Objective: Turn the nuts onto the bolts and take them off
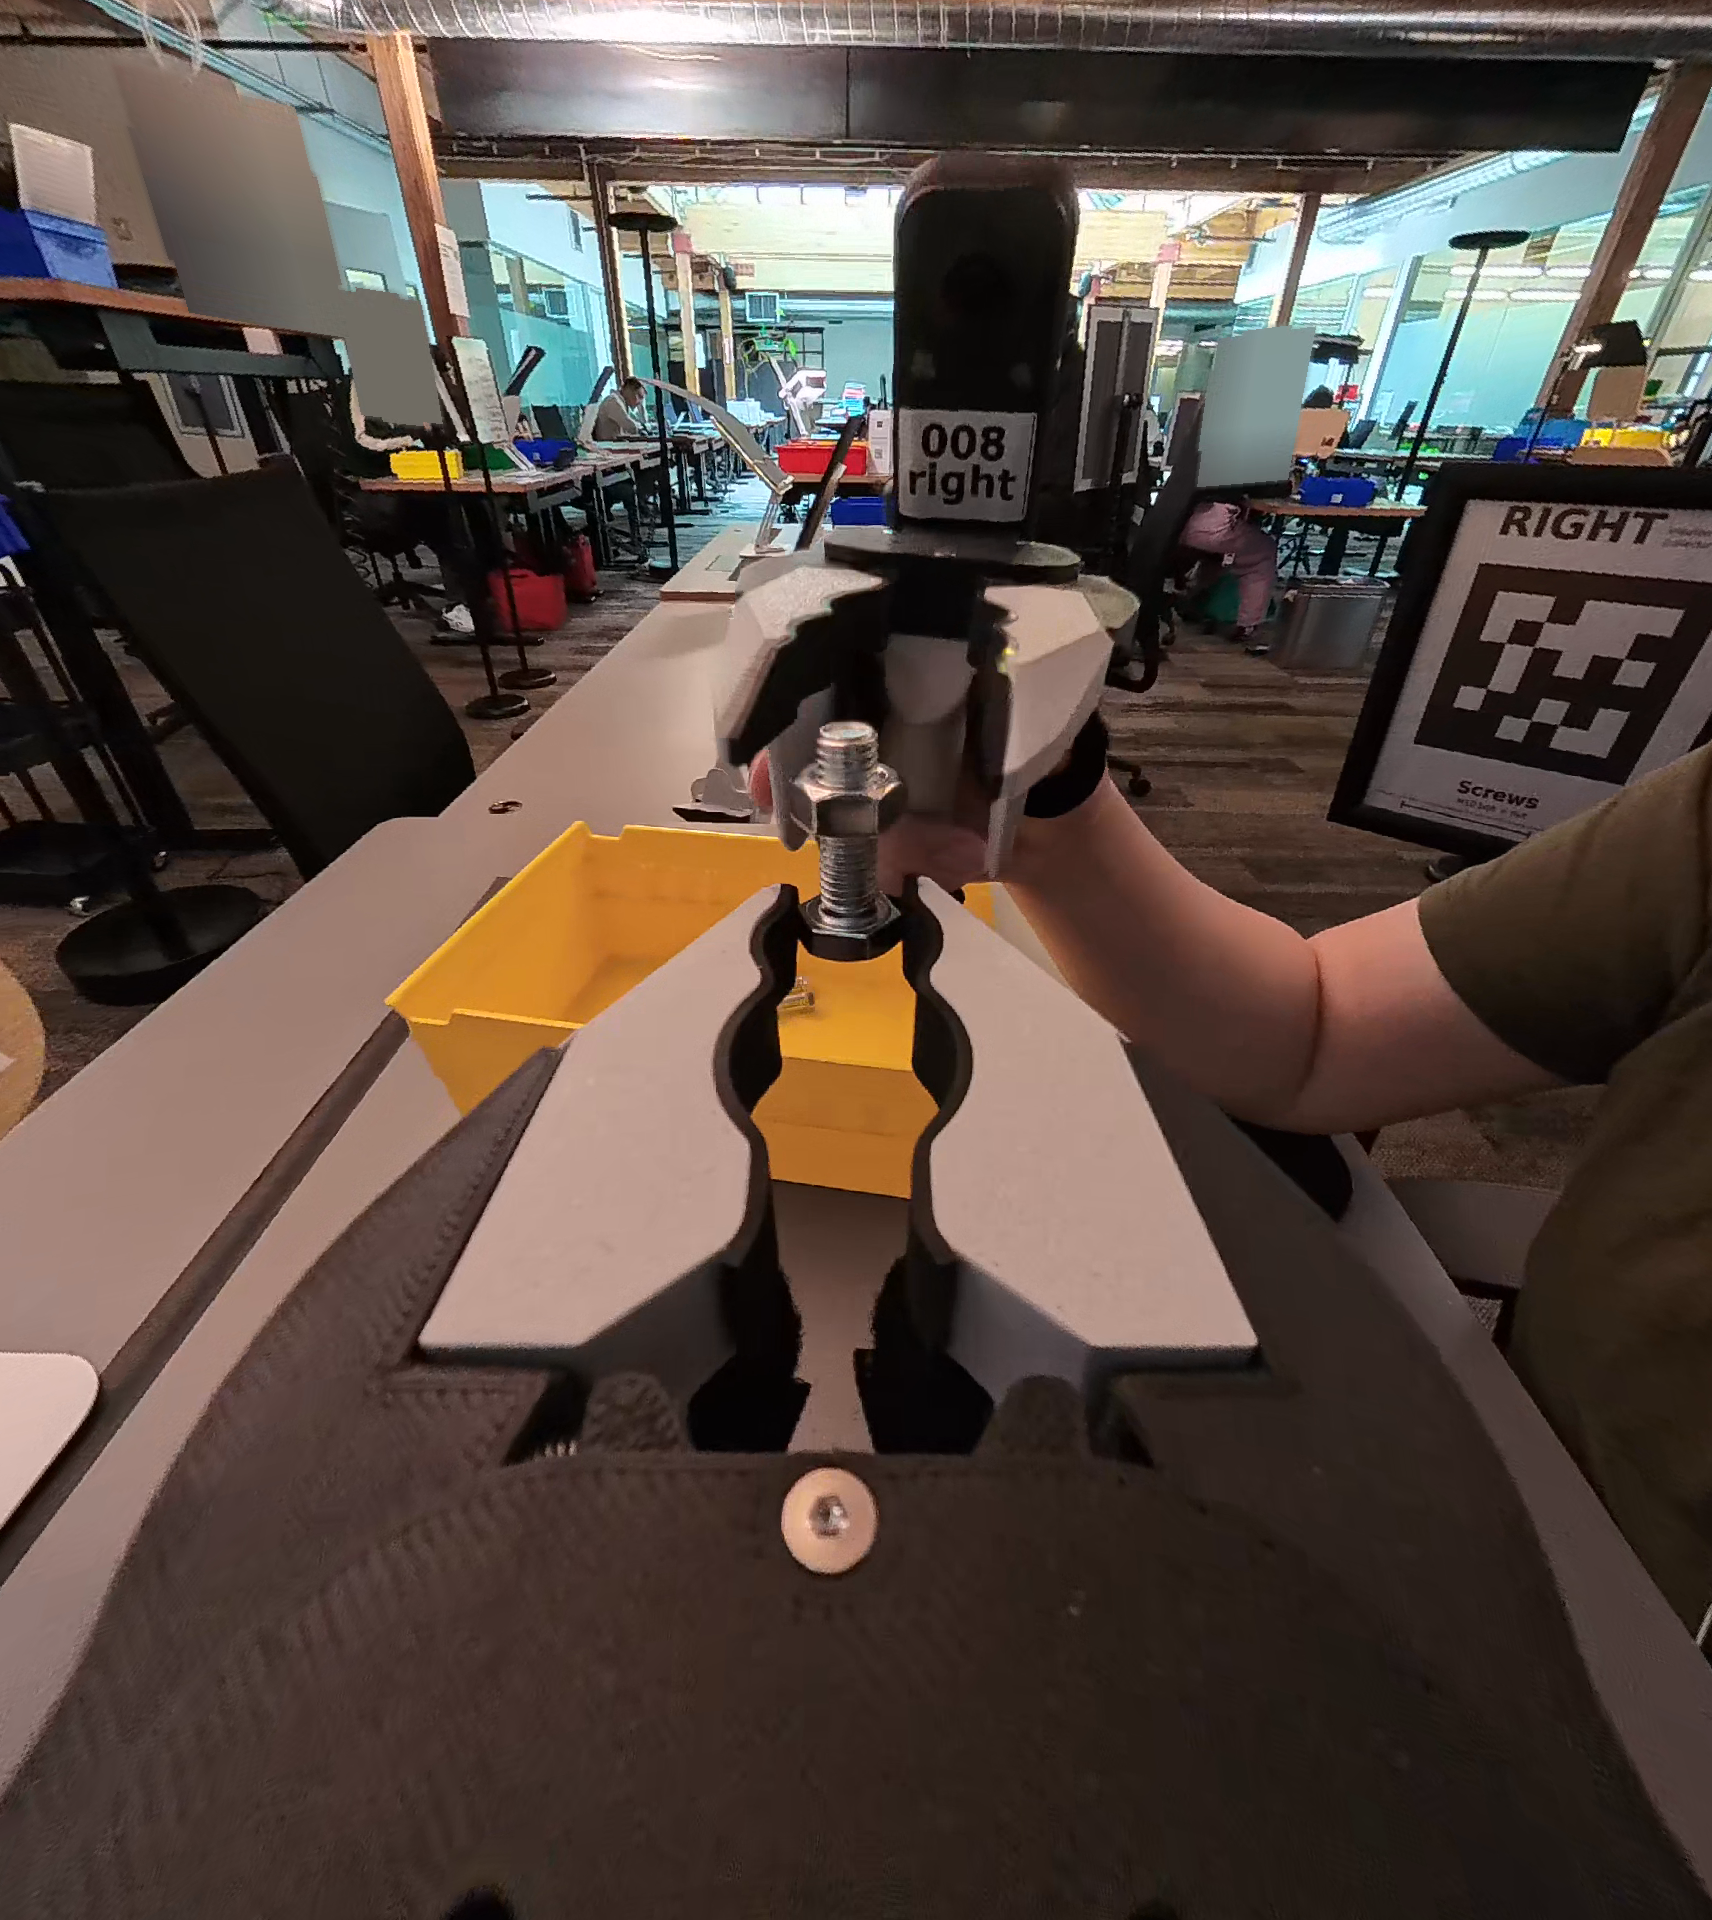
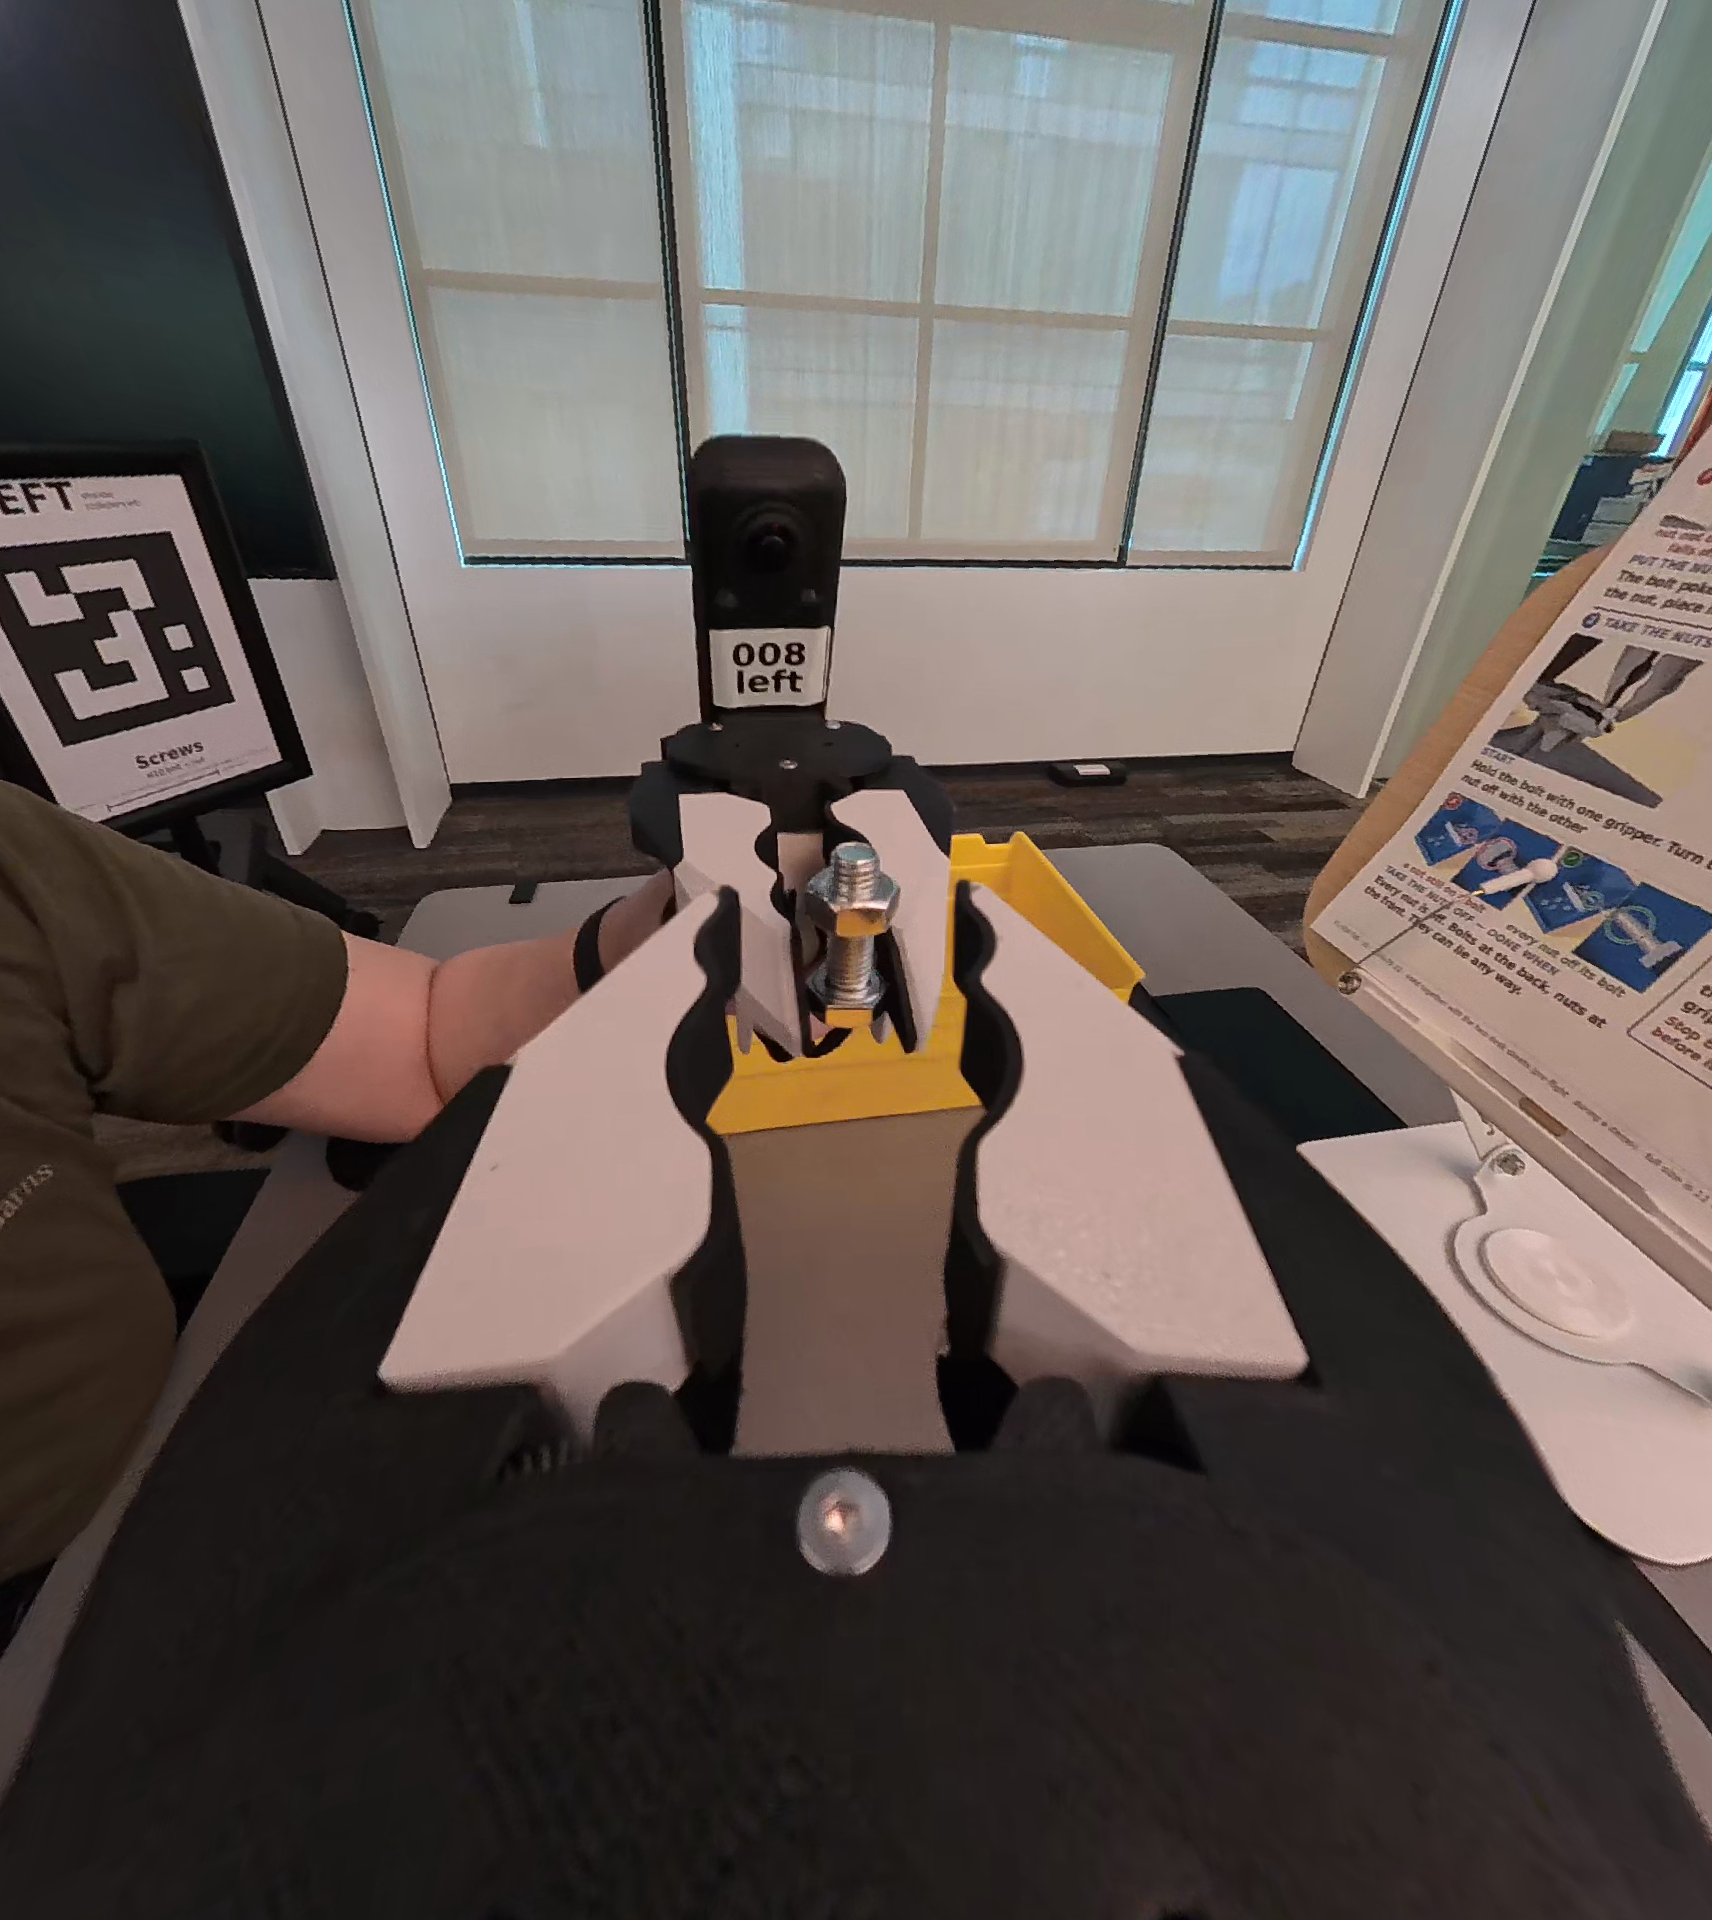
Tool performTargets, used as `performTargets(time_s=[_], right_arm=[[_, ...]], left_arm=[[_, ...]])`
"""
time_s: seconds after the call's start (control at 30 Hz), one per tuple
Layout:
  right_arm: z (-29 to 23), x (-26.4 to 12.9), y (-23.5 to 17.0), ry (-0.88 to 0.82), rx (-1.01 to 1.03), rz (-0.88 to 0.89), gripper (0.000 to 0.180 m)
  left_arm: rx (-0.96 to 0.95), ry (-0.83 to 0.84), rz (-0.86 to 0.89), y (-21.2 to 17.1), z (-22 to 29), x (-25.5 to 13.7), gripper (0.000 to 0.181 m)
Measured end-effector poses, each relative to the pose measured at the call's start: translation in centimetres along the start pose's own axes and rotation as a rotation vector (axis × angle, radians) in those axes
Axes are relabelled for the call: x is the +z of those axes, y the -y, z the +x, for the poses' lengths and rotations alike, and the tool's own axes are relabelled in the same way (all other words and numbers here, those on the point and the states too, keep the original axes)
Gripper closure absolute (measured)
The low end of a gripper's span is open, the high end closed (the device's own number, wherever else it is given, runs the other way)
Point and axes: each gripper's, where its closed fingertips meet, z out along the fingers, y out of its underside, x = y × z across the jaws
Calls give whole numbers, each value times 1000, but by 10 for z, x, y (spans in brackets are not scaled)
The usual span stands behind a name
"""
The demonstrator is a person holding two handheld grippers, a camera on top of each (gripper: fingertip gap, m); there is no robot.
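Note:
A silver bolt (image 1: 844,862) stands upright over the yellow bin (image 1: 613,935). My left gripper (image 1: 847,906) is shut on its hex head from below. A silver hex nut (image 1: 847,795) sits on the thread near the top, with a short length of thread showing above it. My right gripper (image 2: 847,920) is open; its two white fingers stand either side of the nut (image 2: 852,902) with a clear gap on each side. The left gripper (image 2: 847,1023) shows opposite in the right wrist view, and the right gripper (image 1: 893,842) opposite in the left wrist view.
The yellow bin (image 2: 1039,935) stands on a grey table (image 1: 208,1091), with a small brass-coloured piece (image 1: 798,1001) in it. An instruction board (image 2: 1610,831) on a white stand is at the right. Framed marker signs (image 1: 1579,665) (image 2: 104,644) stand beyond the table. A person's arms (image 1: 1247,997) hold the grippers. The grippers are tip to tip, or close to it.

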Motion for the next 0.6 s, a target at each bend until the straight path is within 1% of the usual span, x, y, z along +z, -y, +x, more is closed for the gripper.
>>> performTargets(time_s=[0.17,0.23,0.3,0.57,0.6], right_arm=[[6,-1,-1,-36,-46,-5,140],[8,-3,2,-50,-59,19,144],[9,-5,3,-35,-34,31,149],[8,7,-15,47,74,-4,148],[5,9,-16,74,94,4,152]], left_arm=[[-16,10,-12,-3,-4,-1,163],[-23,12,-21,-5,-6,0,163],[-26,12,-28,-7,-7,0,163],[-40,-5,-8,-2,-4,-2,163],[-37,-8,-20,-3,-3,-1,163]])
